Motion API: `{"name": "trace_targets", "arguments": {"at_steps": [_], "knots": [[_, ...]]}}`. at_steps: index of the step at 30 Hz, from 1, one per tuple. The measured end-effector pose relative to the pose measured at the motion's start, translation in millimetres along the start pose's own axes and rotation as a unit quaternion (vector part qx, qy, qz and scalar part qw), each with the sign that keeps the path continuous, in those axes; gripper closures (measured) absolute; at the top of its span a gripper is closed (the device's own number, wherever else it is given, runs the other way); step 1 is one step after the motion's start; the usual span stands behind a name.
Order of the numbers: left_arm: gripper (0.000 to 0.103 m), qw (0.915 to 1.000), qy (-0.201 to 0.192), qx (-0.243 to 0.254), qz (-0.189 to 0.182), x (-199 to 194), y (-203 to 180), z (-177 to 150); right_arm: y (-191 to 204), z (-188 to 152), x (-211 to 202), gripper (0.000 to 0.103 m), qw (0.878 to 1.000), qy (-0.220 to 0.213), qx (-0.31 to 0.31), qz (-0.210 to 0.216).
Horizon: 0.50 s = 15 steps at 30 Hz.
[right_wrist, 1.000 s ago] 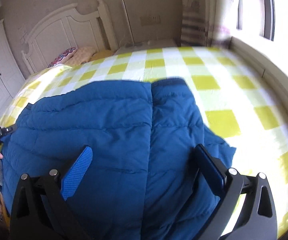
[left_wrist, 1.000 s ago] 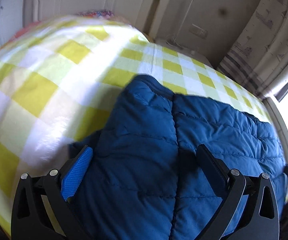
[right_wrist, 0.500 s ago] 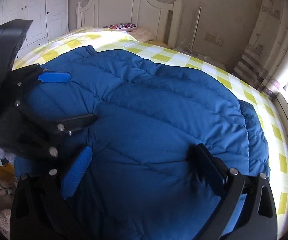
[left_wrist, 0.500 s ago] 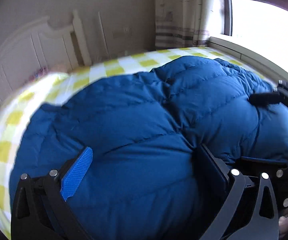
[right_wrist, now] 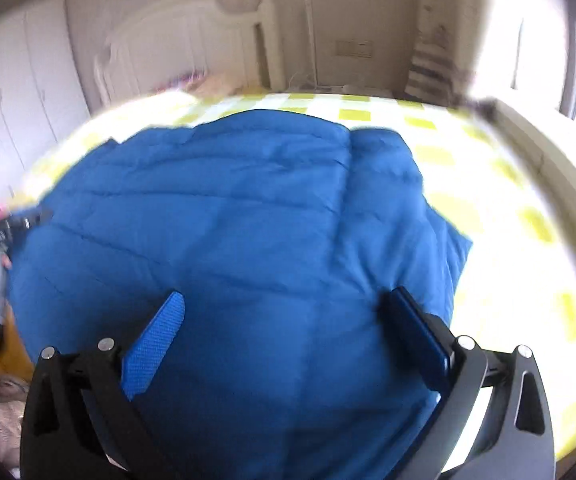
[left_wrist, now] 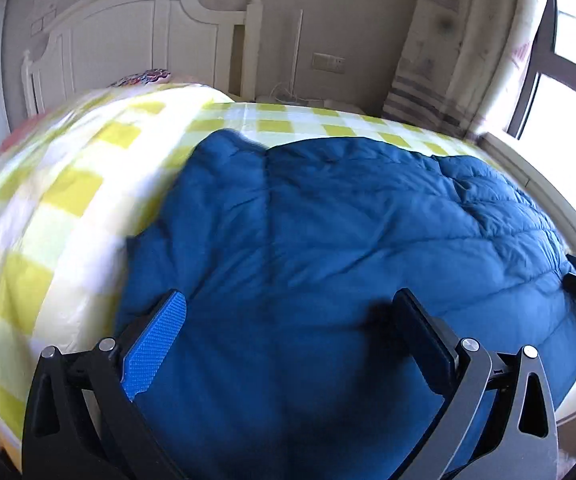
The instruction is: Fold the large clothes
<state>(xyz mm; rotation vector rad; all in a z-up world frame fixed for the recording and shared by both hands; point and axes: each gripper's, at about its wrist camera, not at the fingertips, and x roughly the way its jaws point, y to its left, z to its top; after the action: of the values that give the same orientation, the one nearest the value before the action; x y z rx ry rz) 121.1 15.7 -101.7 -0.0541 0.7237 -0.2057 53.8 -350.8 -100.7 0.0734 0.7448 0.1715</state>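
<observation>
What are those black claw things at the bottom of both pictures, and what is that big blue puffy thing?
Those are not robot claws. A person holds one hand-held gripper in each hand, and each has a small camera looking out along its two fingers. One picture comes from the left hand-held gripper, the other from the right hand-held gripper. The round, bent look comes from the wide lens.

The puffy blue thing is a quilted jacket, lying on a bed with a yellow and white checked sheet. Behind it stands a white headboard, and a window is at the right.

Both grippers stand wide open above the jacket, so nothing is held right now. The right picture is blurry.
</observation>
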Motion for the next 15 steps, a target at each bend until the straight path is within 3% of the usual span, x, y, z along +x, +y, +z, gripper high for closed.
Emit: {"name": "trace_targets", "arguments": {"at_steps": [3, 5, 7, 9, 12, 13, 15], "knots": [[0.004, 0.9990, -0.002, 0.028, 0.034, -3, -8, -7, 2, -4, -1, 0.003, 1.000, -0.002, -0.001, -0.013], [0.004, 0.9984, 0.005, 0.019, 0.053, -7, -12, -6, 11, 1, -4, 0.003, 0.999, 0.006, -0.003, -0.039], [0.004, 0.9987, 0.001, 0.005, 0.050, -19, -17, -5, 24, 4, -10, 0.003, 0.998, -0.007, -0.015, -0.065], [0.004, 0.9995, -0.014, 0.018, 0.024, -34, -32, -9, 46, 4, -24, 0.003, 0.997, -0.035, -0.044, -0.045], [0.004, 0.9963, -0.021, 0.083, -0.005, -42, -72, -18, 81, -1, -31, 0.003, 0.995, -0.048, -0.088, -0.016], [0.004, 0.9940, -0.012, 0.108, -0.009, -37, -86, -24, 93, -2, -29, 0.003, 0.993, -0.044, -0.106, -0.004], [0.004, 0.9892, 0.006, 0.146, 0.018, -17, -106, -38, 121, -13, -10, 0.003, 0.987, -0.014, -0.159, 0.018]]}}
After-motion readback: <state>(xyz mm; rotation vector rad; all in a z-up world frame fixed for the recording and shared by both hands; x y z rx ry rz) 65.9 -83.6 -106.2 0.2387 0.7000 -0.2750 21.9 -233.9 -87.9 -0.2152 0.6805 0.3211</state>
